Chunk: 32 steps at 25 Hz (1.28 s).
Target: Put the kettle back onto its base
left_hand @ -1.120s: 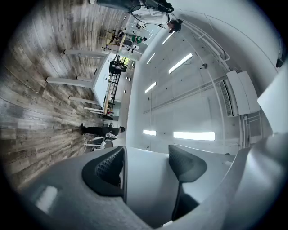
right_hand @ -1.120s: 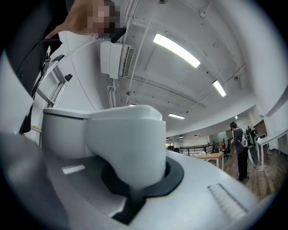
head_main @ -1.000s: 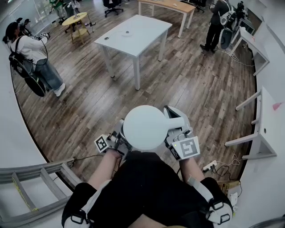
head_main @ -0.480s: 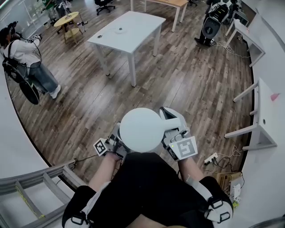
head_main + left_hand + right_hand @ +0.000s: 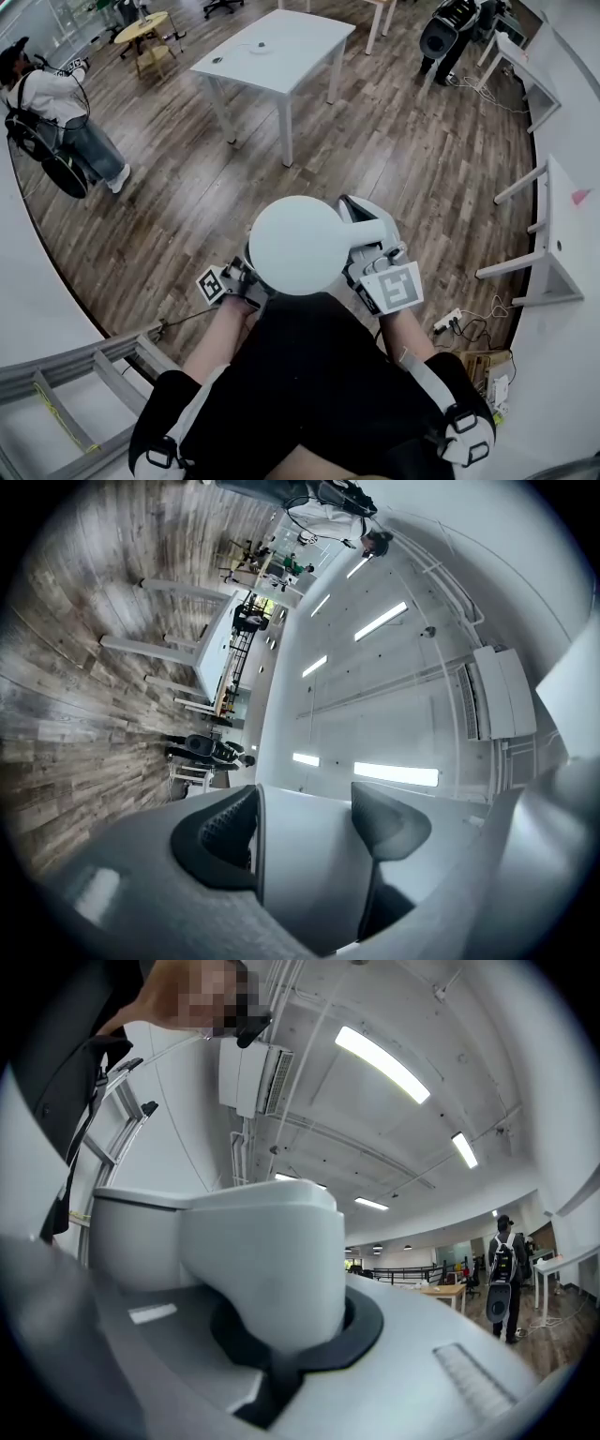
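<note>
The white kettle (image 5: 298,246) is carried over the wooden floor, and the head view looks down on its round lid. My right gripper (image 5: 373,255) is shut on the kettle's handle (image 5: 368,233); in the right gripper view that handle (image 5: 267,1265) fills the gap between the jaws. My left gripper (image 5: 246,278) is tucked under the kettle's left side. In the left gripper view a white part of the kettle (image 5: 305,841) sits between the dark pads (image 5: 220,832). A small round thing (image 5: 255,47) with a cord lies on the far white table (image 5: 300,56); I cannot tell if it is the base.
A person (image 5: 56,103) stands at the far left. Another person (image 5: 448,33) stands at the back right. White desks (image 5: 562,234) line the right wall, with a power strip and cables (image 5: 450,323) on the floor beside them. A grey ladder-like frame (image 5: 75,375) lies at the lower left.
Both grippers keep the same hold on the kettle. The kettle has drifted slightly up in the picture, and the table and floor have shifted as the carrier moves.
</note>
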Motion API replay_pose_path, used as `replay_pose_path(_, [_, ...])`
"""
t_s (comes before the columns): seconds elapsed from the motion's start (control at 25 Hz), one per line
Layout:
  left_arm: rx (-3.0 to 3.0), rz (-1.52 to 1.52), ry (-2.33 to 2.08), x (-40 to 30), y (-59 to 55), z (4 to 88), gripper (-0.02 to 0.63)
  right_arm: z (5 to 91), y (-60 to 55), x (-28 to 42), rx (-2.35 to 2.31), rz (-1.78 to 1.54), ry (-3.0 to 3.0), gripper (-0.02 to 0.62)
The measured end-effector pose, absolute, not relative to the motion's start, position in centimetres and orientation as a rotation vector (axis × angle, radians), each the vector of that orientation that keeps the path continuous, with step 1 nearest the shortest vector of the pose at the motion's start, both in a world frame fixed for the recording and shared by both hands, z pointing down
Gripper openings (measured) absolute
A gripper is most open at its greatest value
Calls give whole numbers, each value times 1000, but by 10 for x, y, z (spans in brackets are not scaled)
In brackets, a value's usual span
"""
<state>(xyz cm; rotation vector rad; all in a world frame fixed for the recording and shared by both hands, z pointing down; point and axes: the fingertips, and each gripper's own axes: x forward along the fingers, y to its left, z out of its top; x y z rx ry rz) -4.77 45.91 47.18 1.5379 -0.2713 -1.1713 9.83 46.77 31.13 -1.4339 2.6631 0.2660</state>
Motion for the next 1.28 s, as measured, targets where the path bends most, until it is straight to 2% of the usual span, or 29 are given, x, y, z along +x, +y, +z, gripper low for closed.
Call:
replay_pose_path(0.52, [1509, -1211, -301, -96, 445, 478, 322, 319, 445, 46, -1365, 247, 2702, 5])
replay_pose_path(1.04, [1539, -1265, -434, -98, 349, 489, 322, 333, 332, 50, -1182, 175, 2722, 5])
replay_pose_path(1.28, [1548, -1272, -442, -74, 297, 483, 322, 331, 277, 78, -1182, 171, 2719, 5])
